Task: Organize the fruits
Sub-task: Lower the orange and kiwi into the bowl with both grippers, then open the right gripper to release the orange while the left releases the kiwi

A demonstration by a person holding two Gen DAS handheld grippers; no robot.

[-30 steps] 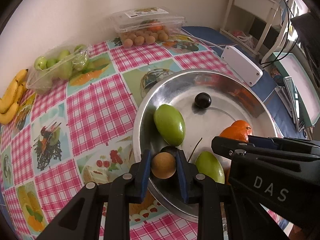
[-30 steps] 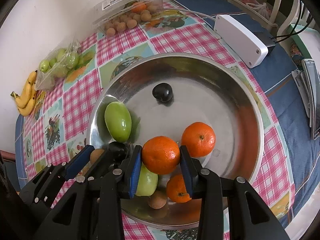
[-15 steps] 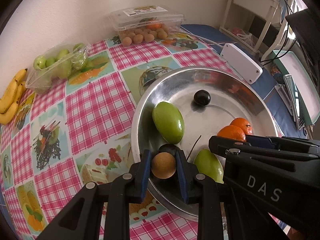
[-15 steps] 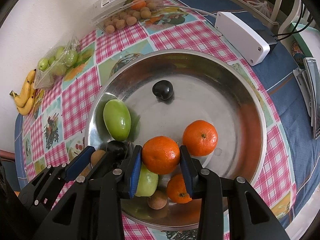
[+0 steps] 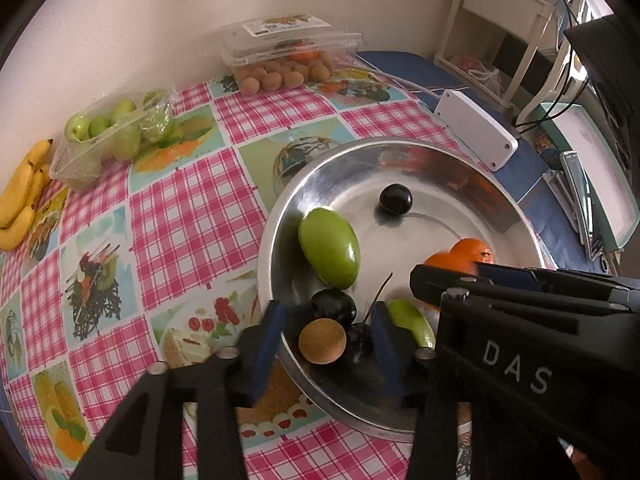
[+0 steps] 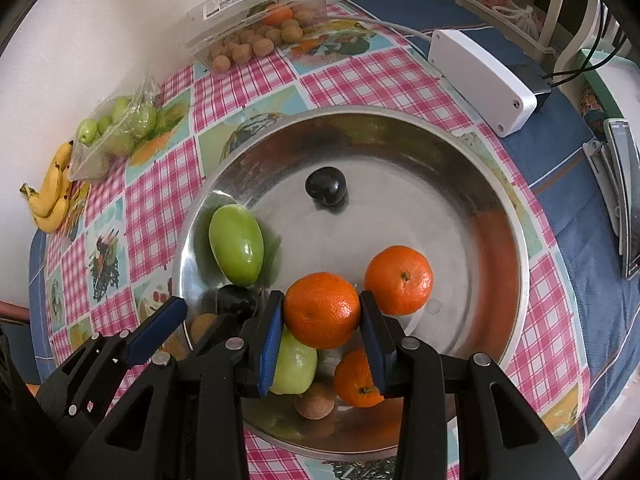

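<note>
A steel bowl holds a green mango, a dark plum, oranges and more fruit. My left gripper is open over the bowl's near rim; a small brown round fruit sits loose between its jaws beside dark cherries. My right gripper is shut on an orange and holds it above a second green mango, another orange and a brown fruit.
On the checked cloth at the back stand a clear box of brown fruits, a bag of green fruits and bananas at far left. A white adapter box lies right of the bowl.
My left gripper has opened and let go of the small brown fruit, which now lies in the bowl at the rim. The right gripper still holds its orange.
</note>
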